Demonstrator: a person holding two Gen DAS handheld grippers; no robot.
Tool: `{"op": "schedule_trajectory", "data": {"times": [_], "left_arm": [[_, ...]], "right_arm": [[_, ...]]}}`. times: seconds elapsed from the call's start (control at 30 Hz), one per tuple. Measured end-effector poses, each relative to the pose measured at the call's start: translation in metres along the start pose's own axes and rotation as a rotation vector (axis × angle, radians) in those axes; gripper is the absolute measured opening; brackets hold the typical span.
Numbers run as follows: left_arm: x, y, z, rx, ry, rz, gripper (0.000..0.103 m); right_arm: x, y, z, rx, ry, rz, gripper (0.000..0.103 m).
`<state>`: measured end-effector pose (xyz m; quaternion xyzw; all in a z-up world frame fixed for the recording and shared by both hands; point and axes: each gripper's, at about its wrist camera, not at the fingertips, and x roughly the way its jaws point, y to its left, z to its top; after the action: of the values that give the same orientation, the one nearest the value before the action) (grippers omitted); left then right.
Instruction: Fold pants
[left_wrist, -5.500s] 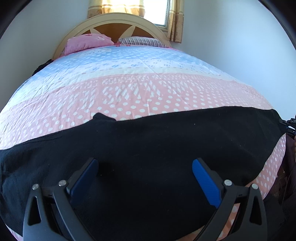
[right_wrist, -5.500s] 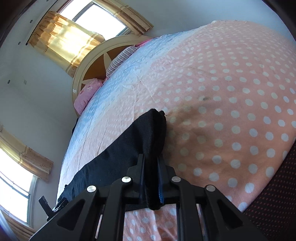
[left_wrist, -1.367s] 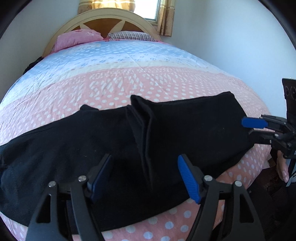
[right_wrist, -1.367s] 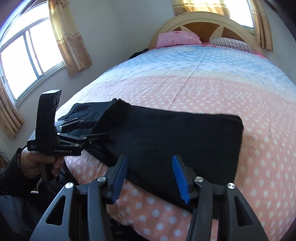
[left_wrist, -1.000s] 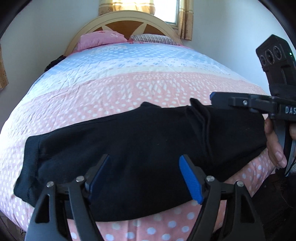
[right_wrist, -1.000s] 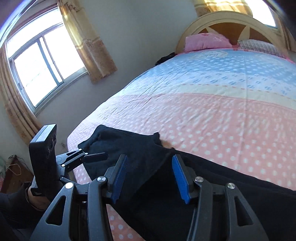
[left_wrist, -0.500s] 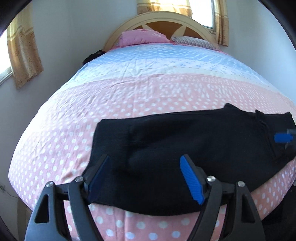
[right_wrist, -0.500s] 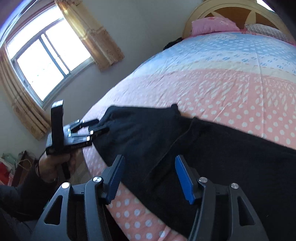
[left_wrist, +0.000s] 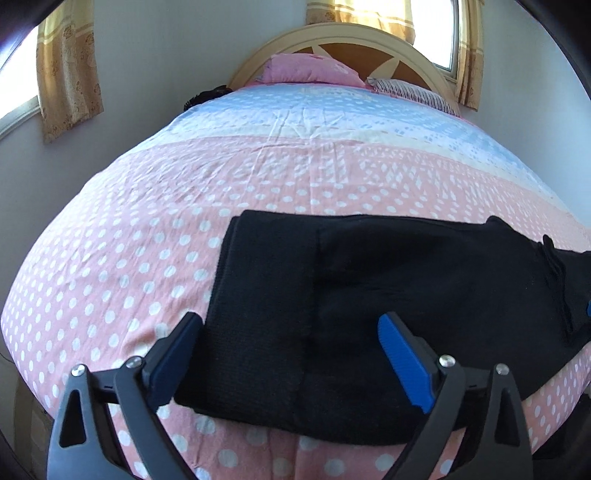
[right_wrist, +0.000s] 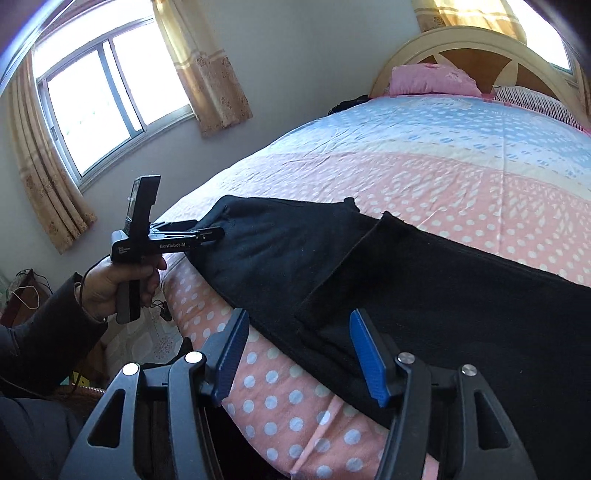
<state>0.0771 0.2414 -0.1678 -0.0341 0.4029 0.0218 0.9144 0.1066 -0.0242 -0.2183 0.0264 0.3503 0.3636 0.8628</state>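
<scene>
Black pants (left_wrist: 388, 295) lie flat across the near end of the bed (left_wrist: 295, 177), on the pink polka-dot part of the cover, long axis running side to side along the bed's near edge. One end sits squared off in the left wrist view, with a ribbed band just inside it; in the right wrist view a folded layer (right_wrist: 354, 266) lies on top of the rest, its edge running diagonally toward the bed edge. Left tongs (left_wrist: 291, 362) have just been opening and now stand wide apart, hovering over the squared end of the pants, fabric visible below between the blue pads (left_wrist: 402, 362) but not pinched. Right tongs (right_wrist: 295, 354) are apart too, a moderate gap, poised at the near bed edge over the hem of the folded layer, pads not pressing on cloth. From the right wrist view the person's left hand (right_wrist: 114, 280) grips the left tool's handle, dark sleeve (right_wrist: 40, 339) behind it, its fingers reaching the far end of the pants; whether they touch cloth there can't be told. Pink pillow (left_wrist: 306, 70) and striped pillow (left_wrist: 410, 92) at the headboard (left_wrist: 332, 40), curtained window (right_wrist: 99, 92) on the side wall
</scene>
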Motion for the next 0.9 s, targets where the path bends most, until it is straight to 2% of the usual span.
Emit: {"op": "schedule_trajectory", "data": {"times": [0.07, 0.17, 0.23, 0.33, 0.43, 0.5, 0.67, 0.73, 0.8, 0.9], "left_arm": [[0.001, 0.005, 0.0, -0.03, 0.002, -0.024, 0.101], [0.0, 0.008, 0.002, -0.019, 0.005, -0.019, 0.102], [-0.001, 0.016, 0.004, -0.05, -0.001, -0.015, 0.102], [-0.002, 0.028, 0.002, -0.1, -0.005, -0.067, 0.101], [-0.002, 0.024, 0.001, -0.071, -0.003, -0.067, 0.099], [-0.003, 0.02, -0.001, -0.065, -0.011, -0.096, 0.089], [-0.002, 0.02, 0.002, -0.068, -0.012, -0.107, 0.078], [-0.003, 0.021, 0.004, -0.071, -0.003, -0.118, 0.069], [-0.004, 0.022, 0.005, -0.068, 0.003, -0.126, 0.056], [-0.002, 0.024, 0.004, -0.079, 0.005, -0.16, 0.05]], "right_arm": [[-0.006, 0.0, -0.003, 0.015, -0.017, -0.001, 0.059], [-0.014, -0.002, -0.007, 0.034, -0.034, 0.004, 0.059], [-0.02, -0.002, -0.01, 0.04, -0.046, 0.002, 0.059], [-0.024, -0.005, -0.011, 0.053, -0.064, 0.005, 0.059], [-0.025, -0.007, -0.013, 0.064, -0.065, 0.002, 0.059], [-0.024, -0.009, -0.013, 0.071, -0.063, 0.001, 0.059], [-0.024, -0.011, -0.012, 0.077, -0.065, 0.0, 0.059], [-0.025, -0.011, -0.012, 0.076, -0.072, -0.004, 0.059], [-0.025, -0.013, -0.012, 0.081, -0.077, -0.003, 0.059], [-0.026, -0.016, -0.012, 0.093, -0.082, -0.012, 0.059]]}}
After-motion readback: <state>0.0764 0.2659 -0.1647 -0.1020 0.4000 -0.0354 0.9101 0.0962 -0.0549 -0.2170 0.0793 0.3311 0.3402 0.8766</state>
